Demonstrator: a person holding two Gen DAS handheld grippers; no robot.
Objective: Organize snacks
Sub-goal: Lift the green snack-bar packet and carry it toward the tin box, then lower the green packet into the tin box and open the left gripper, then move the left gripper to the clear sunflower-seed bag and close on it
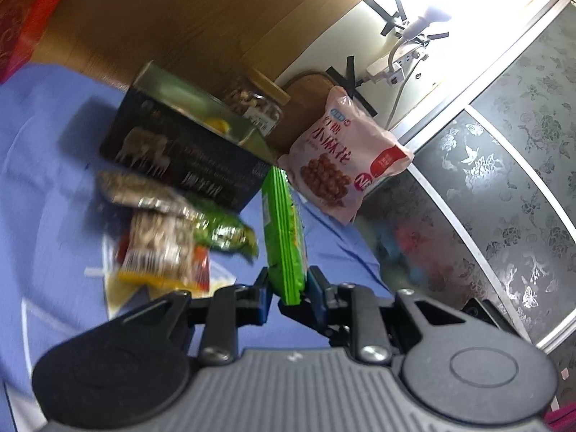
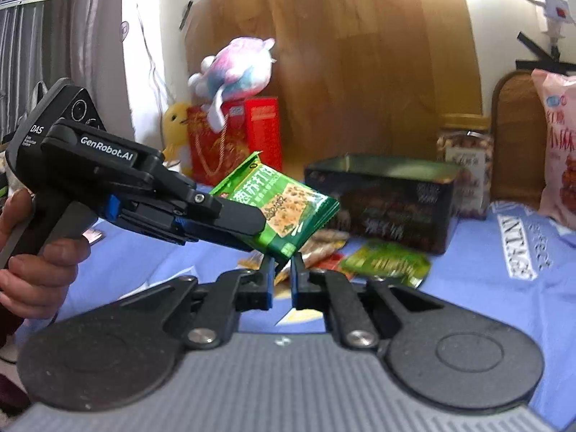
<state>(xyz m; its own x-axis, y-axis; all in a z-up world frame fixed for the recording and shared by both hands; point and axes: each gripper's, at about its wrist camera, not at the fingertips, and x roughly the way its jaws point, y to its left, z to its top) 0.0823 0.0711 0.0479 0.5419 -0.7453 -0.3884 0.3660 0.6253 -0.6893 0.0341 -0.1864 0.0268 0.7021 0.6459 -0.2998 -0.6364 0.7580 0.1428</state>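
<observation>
A stack of green cracker packets (image 1: pixel 284 230) stands edge-on between the fingers of my left gripper (image 1: pixel 289 276), which is shut on its lower end. In the right wrist view the same packets (image 2: pixel 288 208) hang in the air over the blue cloth, gripped from the left by the left gripper (image 2: pixel 257 225) in a person's hand (image 2: pixel 36 262). My right gripper (image 2: pixel 281 263) is nearly closed, and its tips pinch the packets' bottom corner from below. Loose snack packs (image 1: pixel 158 244) and a green pack (image 2: pixel 388 262) lie on the cloth beneath.
An open dark tin box (image 2: pixel 381 194) sits on the blue cloth (image 2: pixel 486 288), with a nut jar (image 2: pixel 464 151) and a pink snack bag (image 2: pixel 561 151) behind and to its right. A red box (image 2: pixel 237 136) and a plush toy (image 2: pixel 234 68) stand at the back left.
</observation>
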